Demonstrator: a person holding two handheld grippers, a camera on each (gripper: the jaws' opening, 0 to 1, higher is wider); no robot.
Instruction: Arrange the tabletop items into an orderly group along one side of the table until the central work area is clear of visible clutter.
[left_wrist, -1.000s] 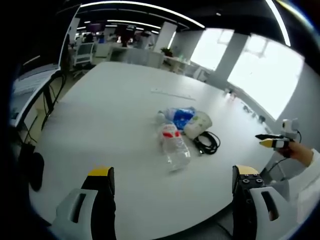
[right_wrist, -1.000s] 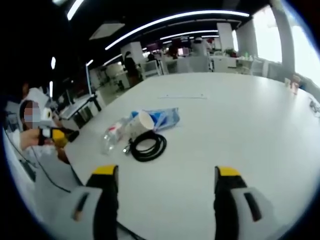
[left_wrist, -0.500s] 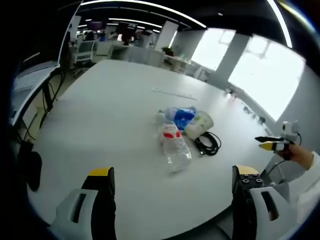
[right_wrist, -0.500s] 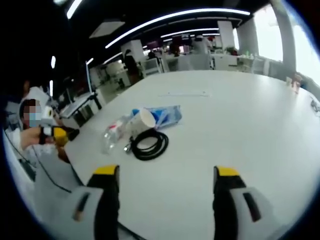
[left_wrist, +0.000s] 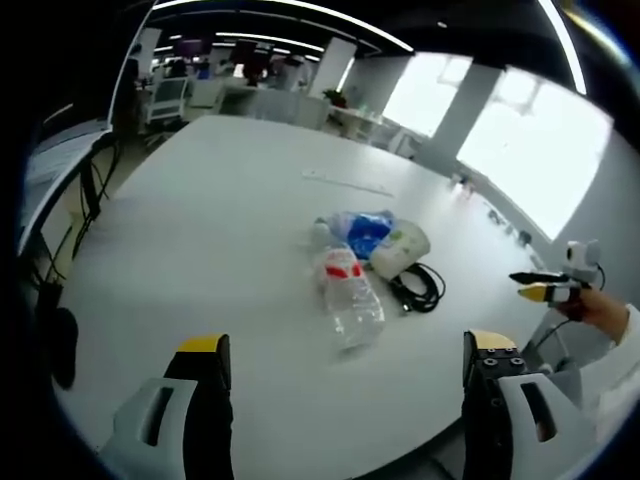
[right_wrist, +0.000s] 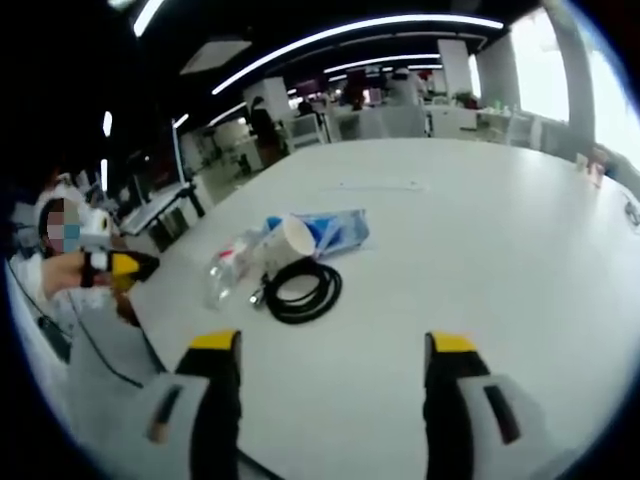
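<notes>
Starting from wide-open, empty jaws on both the left gripper and right gripper, nothing is held yet. The clutter sits bunched mid-table: plastic bottle, paper cup, blue packet, coiled black cable. The bottle should be gripped across its body and the cable through its bundled loops, then carried to one table edge.

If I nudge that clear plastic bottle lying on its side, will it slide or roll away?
The plastic bottle lies on its side on the smooth white table, so it would probably roll if pushed across its length. It looks mostly empty, so likely light and easily dented. The coiled black cable beside it may stop a roll that way.
</notes>
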